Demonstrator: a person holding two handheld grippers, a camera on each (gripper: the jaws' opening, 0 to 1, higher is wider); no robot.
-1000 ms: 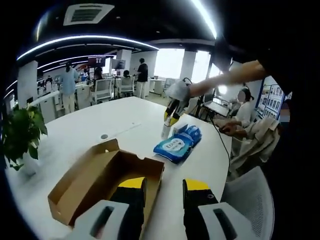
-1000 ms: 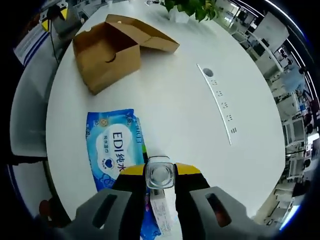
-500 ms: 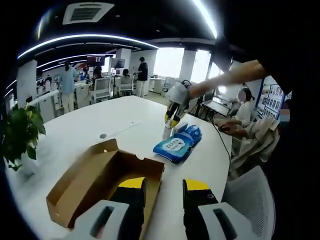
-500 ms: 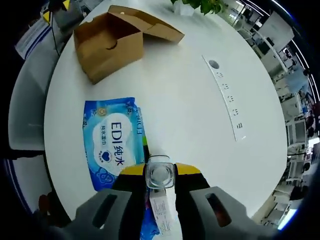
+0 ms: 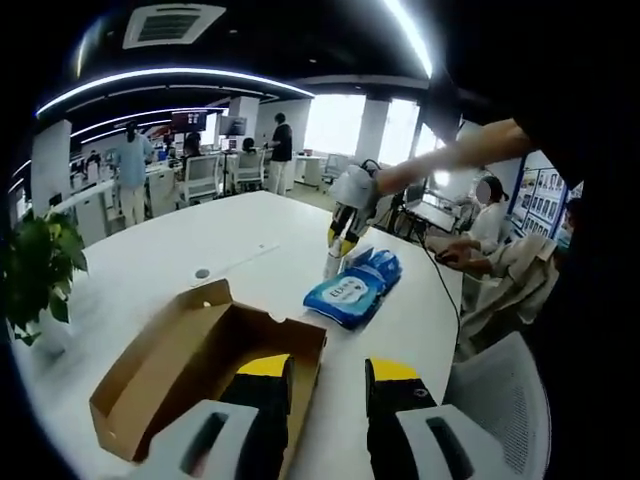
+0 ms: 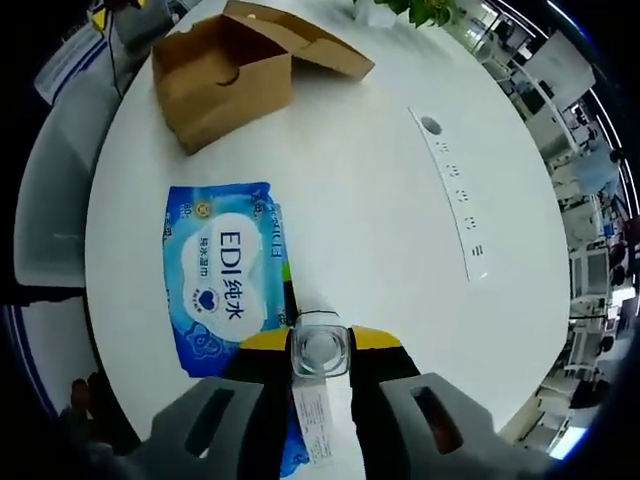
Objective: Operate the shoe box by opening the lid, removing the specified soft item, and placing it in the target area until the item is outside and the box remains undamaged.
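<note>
- Two grippers are mine. My right gripper (image 6: 320,345), at the bottom centre of the right gripper view, has its yellow-tipped jaws closed on a clear bottle (image 6: 319,352) with a squarish, glassy shoulder and a white label strip running down between the jaws.
- My left gripper (image 5: 328,375), at the bottom centre of the left gripper view, stands with its jaws parted and nothing between them, above the near edge of the shoe box (image 5: 190,370).
- Shoe box: plain brown corrugated cardboard, rectangular, matte; lid folded back and lying open, interior visible. It sits at the upper left of the right gripper view (image 6: 225,80).
- Wipes pack (image 6: 220,280): soft, glossy blue plastic pouch with a white oval label, lying flat on the table outside the box, just beside the bottle; at centre right of the left gripper view (image 5: 355,285).
- Table (image 6: 380,230): smooth, white, round-edged top, with a thin inset strip and a small round grommet at right.
- Potted plant (image 5: 35,275): green leaves, at the left edge.
</note>
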